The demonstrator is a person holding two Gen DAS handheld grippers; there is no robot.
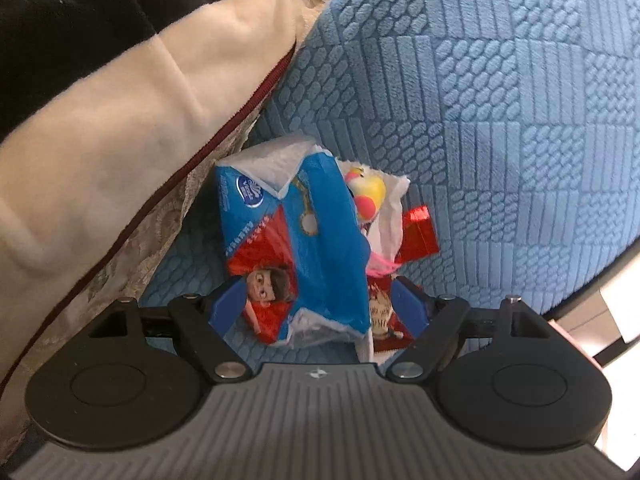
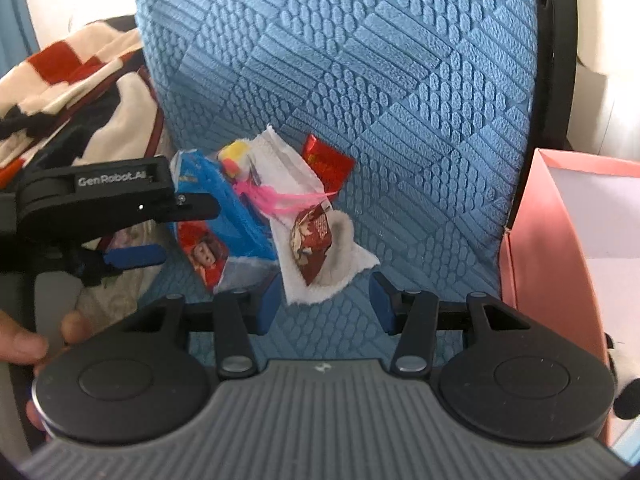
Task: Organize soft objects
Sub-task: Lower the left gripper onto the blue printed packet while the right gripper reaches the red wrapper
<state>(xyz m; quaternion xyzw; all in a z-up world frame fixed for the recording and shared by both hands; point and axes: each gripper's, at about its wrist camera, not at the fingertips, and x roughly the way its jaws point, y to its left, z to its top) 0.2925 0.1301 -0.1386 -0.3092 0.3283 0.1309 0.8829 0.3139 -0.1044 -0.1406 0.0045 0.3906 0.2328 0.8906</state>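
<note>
The right gripper, jaws apart and gripping nothing, hangs just short of a white tissue carrying a brown snack wrapper on the blue textured cushion. Left of it, the left gripper, marked "GenRobot.AI" and gripped by a hand, stands open astride a blue-and-red cartoon tissue pack without visibly pressing it. Beyond lie a small yellow-and-pink toy and a red foil packet.

One tissue pack, two red wrappers

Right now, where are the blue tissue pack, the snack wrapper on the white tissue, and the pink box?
blue tissue pack (image 1: 316,216): left wrist view, middle of its blue face.
snack wrapper (image 2: 312,240): right wrist view, its crumpled middle.
pink box (image 2: 548,248): right wrist view, its near side wall.
</note>
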